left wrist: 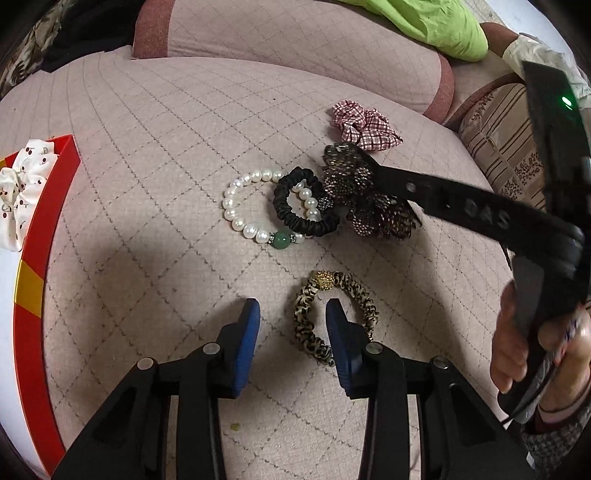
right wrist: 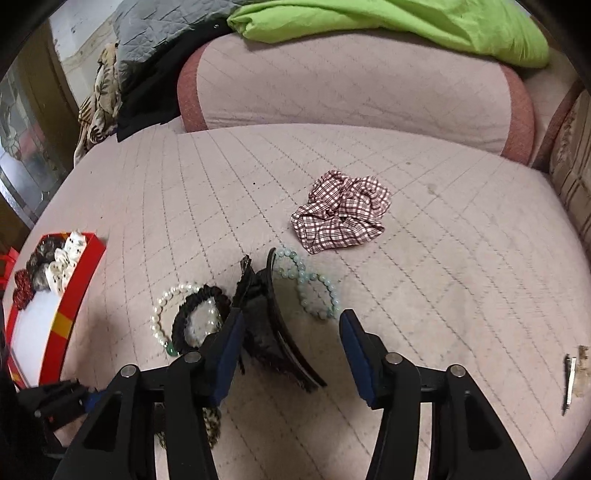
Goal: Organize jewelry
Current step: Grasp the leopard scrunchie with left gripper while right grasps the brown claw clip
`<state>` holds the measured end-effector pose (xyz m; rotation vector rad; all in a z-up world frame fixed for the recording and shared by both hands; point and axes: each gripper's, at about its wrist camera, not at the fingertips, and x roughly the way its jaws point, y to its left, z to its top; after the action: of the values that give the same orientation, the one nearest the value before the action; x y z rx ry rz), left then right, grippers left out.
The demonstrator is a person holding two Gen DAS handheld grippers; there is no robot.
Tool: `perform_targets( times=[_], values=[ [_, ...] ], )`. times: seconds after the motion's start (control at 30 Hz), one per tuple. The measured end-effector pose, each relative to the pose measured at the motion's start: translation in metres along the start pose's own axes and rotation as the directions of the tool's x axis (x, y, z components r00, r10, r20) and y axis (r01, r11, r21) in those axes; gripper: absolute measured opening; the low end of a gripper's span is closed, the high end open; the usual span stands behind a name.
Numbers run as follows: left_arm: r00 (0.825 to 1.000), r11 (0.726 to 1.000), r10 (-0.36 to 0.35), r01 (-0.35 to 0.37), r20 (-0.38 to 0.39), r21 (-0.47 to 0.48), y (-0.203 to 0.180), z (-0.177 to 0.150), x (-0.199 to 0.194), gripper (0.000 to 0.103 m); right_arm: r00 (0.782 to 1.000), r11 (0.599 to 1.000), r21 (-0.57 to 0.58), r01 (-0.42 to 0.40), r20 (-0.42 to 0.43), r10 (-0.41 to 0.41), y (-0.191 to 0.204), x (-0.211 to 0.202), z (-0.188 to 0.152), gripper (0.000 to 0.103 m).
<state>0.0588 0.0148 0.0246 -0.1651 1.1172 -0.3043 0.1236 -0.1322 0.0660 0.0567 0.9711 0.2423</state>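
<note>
Left wrist view: left tool (left wrist: 292, 325), part open, straddles one side of flat-lying leopard scrunchie (left wrist: 334, 315), pads not touching.

A pink quilted cushion seat (right wrist: 424, 295) with diamond stitching fills both views as the surface beneath everything. Behind it, at twelve o'clock, stands a rounded pink quilted back cushion (right wrist: 351, 85) with darker rose end bands. A crumpled lime-green cloth (right wrist: 388, 26) lies along its top, reaching toward one o'clock. At eleven o'clock in the right wrist view, a grey quilted blanket (right wrist: 155, 22) lies over a black garment (right wrist: 147, 96), with a leaf-patterned beige fabric (right wrist: 99, 96) hanging beside them. At three o'clock, a striped beige cushion (left wrist: 506, 147) with a floral print sits at the seat's edge. A small yellowish speck (left wrist: 234, 427) marks the seat at six o'clock in the left wrist view.
</note>
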Motion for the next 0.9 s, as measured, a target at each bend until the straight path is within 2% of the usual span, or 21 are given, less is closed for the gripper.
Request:
perform_targets(
  times=[0.07,0.1,0.13,0.17,0.2,0.27,0.4,0.7,0.9],
  values=[
    [1.0,1.0,0.001,-0.001,0.001,0.007,-0.002,-0.001,0.0,0.035,0.999,0.999,0.022,-0.036,-0.014,0.036,-0.003,0.005,0.002,0.045],
    [1.0,1.0,-0.002,0.002,-0.001,0.014,-0.003,-0.002,0.0,0.031,0.999,0.998,0.028,-0.048,-0.018,0.048,-0.004,0.007,0.002,0.036],
    [1.0,1.0,-0.004,0.005,-0.007,0.02,-0.005,-0.002,0.001,0.015,0.997,0.997,0.038,-0.069,-0.021,0.07,-0.004,0.008,0.001,0.029],
    [1.0,1.0,-0.008,0.008,-0.021,0.026,-0.006,-0.003,0.002,0.006,0.997,0.996,0.04,-0.076,-0.024,0.077,-0.004,0.008,0.0,0.018],
    [1.0,1.0,-0.006,0.007,-0.027,0.031,-0.008,-0.005,0.003,0.006,0.997,0.996,0.038,-0.077,-0.025,0.078,-0.004,0.008,0.0,0.011],
    [1.0,0.999,0.002,-0.001,-0.023,0.044,-0.013,-0.006,0.0,0.005,0.996,0.996,0.04,-0.086,-0.022,0.087,-0.002,0.005,-0.003,0.006],
    [1.0,0.999,-0.015,0.016,-0.019,0.04,-0.014,-0.01,-0.01,0.005,0.996,0.994,0.062,-0.086,-0.005,0.086,-0.004,-0.007,-0.009,0.005],
    [0.998,0.999,-0.031,0.031,0.053,0.018,-0.008,-0.019,-0.063,0.005,0.996,0.993,0.089,-0.075,0.052,0.071,-0.005,-0.056,-0.022,0.005],
    [0.991,0.998,0.033,-0.039,0.132,0.043,-0.004,-0.03,-0.108,0.005,0.993,0.99,0.099,-0.097,0.075,0.09,0.008,-0.086,-0.035,0.005]
  ],
)
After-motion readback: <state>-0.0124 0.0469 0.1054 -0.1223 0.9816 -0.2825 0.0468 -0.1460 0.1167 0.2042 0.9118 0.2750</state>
